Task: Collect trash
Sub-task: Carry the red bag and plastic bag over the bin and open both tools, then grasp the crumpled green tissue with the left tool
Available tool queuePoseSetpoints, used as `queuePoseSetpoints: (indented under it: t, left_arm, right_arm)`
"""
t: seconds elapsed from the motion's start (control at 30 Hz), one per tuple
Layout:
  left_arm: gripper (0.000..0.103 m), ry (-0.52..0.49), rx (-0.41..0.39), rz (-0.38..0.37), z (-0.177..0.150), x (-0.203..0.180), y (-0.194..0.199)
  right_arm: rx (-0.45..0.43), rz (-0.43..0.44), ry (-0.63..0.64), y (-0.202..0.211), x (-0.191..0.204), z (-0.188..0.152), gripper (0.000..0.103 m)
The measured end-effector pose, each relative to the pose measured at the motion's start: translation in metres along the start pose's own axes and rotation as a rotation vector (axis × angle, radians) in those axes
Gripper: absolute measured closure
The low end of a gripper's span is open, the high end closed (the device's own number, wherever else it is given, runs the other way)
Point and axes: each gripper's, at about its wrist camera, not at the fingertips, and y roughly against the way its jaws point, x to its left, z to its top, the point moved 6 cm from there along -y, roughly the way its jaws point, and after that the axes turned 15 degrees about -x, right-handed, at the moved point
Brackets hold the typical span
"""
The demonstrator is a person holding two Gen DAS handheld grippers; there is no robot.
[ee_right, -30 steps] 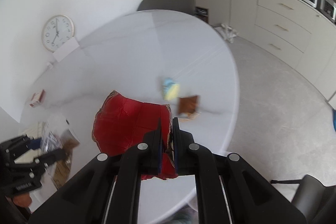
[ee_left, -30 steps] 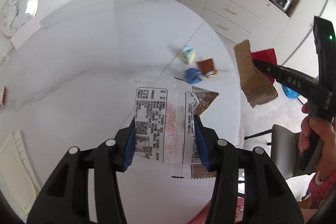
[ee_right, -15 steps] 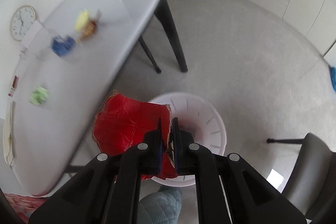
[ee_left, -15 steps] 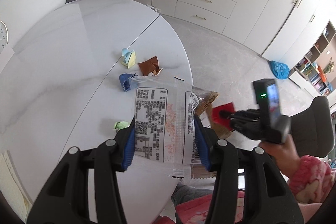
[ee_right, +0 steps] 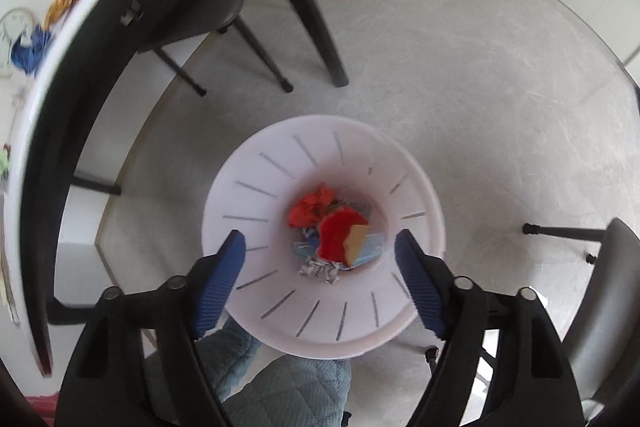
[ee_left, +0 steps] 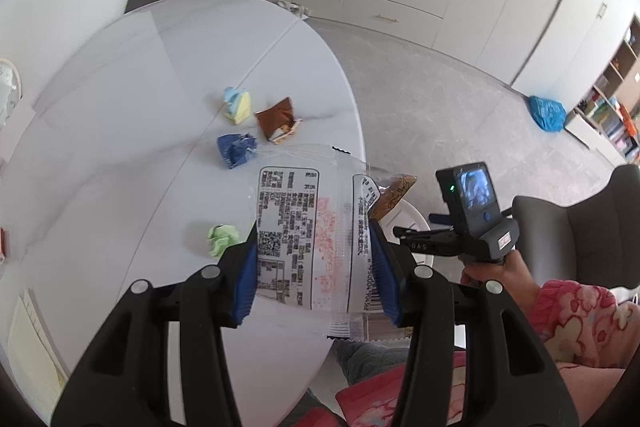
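Now right gripper [ee_right: 320, 259] spread wide, empty, above white bin [ee_right: 416, 183]; red wrapper [ee_right: 338, 233] lies inside. Left gripper [ee_left: 314, 259] clamps clear snack packet [ee_left: 308, 223] over bench [ee_left: 120, 99]. Bring it over the bin's centre before releasing.

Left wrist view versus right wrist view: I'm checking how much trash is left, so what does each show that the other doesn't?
Only the left wrist view shows the left tool shut on a clear printed wrapper, plus a yellow-and-blue wad and a green wad clearly on the white table.

Only the right wrist view looks into the white bin, where a red wrapper lies among other scraps under the open right tool.

Both show the blue wad and the brown wrapper on the table.
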Motion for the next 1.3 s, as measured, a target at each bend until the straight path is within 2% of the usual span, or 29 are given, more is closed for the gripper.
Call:
queuePoseSetpoints:
  t: [0.27,0.43,0.47,0.53,0.6,0.7,0.8,0.97,1.13,1.17,1.2,1.3]
  left_arm:
    - [0.055,-0.145,0.042,-0.141,0.002,-0.074,-0.041]
    - [0.054,-0.202,0.125,-0.163,-0.021,-0.106,-0.088]
    - [0.052,-0.203,0.148,-0.165,-0.028,-0.109,-0.099]
    - [0.04,-0.19,0.197,-0.155,-0.042,-0.114,-0.12]
    - [0.034,-0.174,0.237,-0.144,-0.054,-0.116,-0.134]
    - [0.023,-0.174,0.26,-0.134,-0.062,-0.118,-0.142]
    - [0.023,-0.171,0.248,-0.137,-0.059,-0.12,-0.137]
    - [0.017,-0.134,0.16,-0.101,-0.041,-0.101,-0.11]
    - [0.014,-0.042,0.045,0.011,-0.011,-0.048,-0.068]
    - [0.013,-0.015,0.029,0.036,-0.006,-0.035,-0.061]
    - [0.013,0.012,0.018,0.059,-0.003,-0.021,-0.055]
    - [0.013,0.073,0.0,0.124,0.0,0.019,-0.04]
  right_arm:
    - [-0.164,-0.112,-0.132,0.088,-0.064,0.023,0.016]
    - [-0.227,-0.149,-0.193,0.136,-0.096,0.03,0.015]
    - [-0.237,-0.149,-0.206,0.143,-0.1,0.03,0.015]
    - [-0.25,-0.148,-0.223,0.154,-0.107,0.03,0.015]
    - [-0.257,-0.141,-0.23,0.159,-0.109,0.032,0.015]
    - [-0.257,-0.129,-0.224,0.158,-0.108,0.034,0.015]
    - [-0.25,-0.116,-0.214,0.156,-0.103,0.034,0.015]
    - [-0.25,-0.077,-0.194,0.163,-0.084,0.039,0.015]
    - [-0.289,-0.024,-0.132,0.182,-0.05,0.06,0.014]
    - [-0.297,-0.012,-0.116,0.186,-0.042,0.065,0.012]
    - [-0.309,-0.005,-0.096,0.191,-0.031,0.071,0.005]
    - [-0.347,0.015,-0.038,0.201,-0.004,0.083,0.003]
